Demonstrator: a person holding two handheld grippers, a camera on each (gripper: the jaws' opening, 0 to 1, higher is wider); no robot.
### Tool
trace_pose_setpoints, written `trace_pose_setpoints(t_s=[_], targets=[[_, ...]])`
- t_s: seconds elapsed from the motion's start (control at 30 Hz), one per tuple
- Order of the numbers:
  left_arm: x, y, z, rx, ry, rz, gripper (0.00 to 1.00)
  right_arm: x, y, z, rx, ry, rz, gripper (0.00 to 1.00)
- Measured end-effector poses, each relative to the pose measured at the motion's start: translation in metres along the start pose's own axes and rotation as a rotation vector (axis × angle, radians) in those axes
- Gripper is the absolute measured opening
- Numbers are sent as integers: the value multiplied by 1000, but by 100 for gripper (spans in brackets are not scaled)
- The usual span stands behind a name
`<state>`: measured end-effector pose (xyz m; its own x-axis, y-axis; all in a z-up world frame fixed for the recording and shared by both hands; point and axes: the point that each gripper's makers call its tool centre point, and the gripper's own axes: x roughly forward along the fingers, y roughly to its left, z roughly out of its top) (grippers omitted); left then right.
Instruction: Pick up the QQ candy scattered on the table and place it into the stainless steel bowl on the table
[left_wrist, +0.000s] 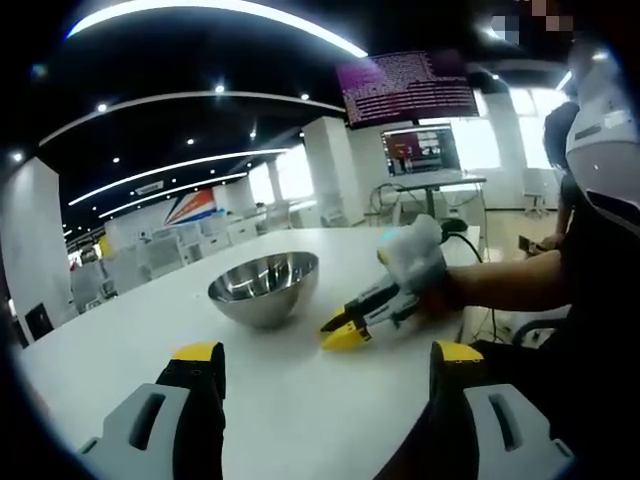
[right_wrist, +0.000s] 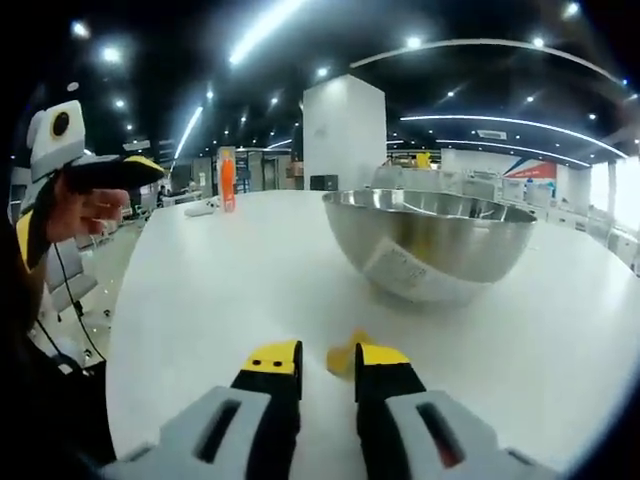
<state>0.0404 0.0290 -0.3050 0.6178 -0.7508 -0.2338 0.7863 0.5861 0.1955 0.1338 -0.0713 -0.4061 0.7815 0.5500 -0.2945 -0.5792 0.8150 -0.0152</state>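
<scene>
A yellow QQ candy lies on the white table, at the tips of the right gripper, whose jaws stand narrowly apart beside it. The stainless steel bowl sits just beyond. The left gripper hovers wide open over the table's near edge.

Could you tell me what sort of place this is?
Probably a large open-plan office or lab hall: long ceiling light strips, monitors on a desk at the back, and white pillars. The work happens on a big white table.
</scene>
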Motion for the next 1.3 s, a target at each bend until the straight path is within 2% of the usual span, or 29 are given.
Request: trace_pose_setpoints(t_s=[0.1,0.13,0.17,0.2,0.23,0.43,0.67,0.87,0.97,1.17,1.3], targets=[[0,1,-1,-2,0,1,85,0,-1,-1,-7,2,-5,17],[0,1,-1,-2,0,1,85,1,-1,-3,-18,13,-7,11],[0,1,-1,-1,1,1,85,1,-2,-7,-40,37,-5,8],[0,1,-1,-1,3,1,85,2,-1,-3,-87,11,0,8],[0,1,-2,0,5,2,85,2,-1,-4,-106,14,1,7],[0,1,-3,-1,5,1,85,2,1,-4,-72,12,2,6],[-1,1,-1,-1,0,3,85,1,3,-3,-71,8,4,6],[-2,5,-2,-1,3,10,85,-7,10,0,-49,5,34,6],[-1,5,-1,1,1,11,85,-13,17,10,-49,-3,60,6],[0,7,3,4,-8,15,85,-25,34,31,-117,-25,85,6],[0,7,2,7,-4,14,85,-42,48,66,-154,-84,122,6]])
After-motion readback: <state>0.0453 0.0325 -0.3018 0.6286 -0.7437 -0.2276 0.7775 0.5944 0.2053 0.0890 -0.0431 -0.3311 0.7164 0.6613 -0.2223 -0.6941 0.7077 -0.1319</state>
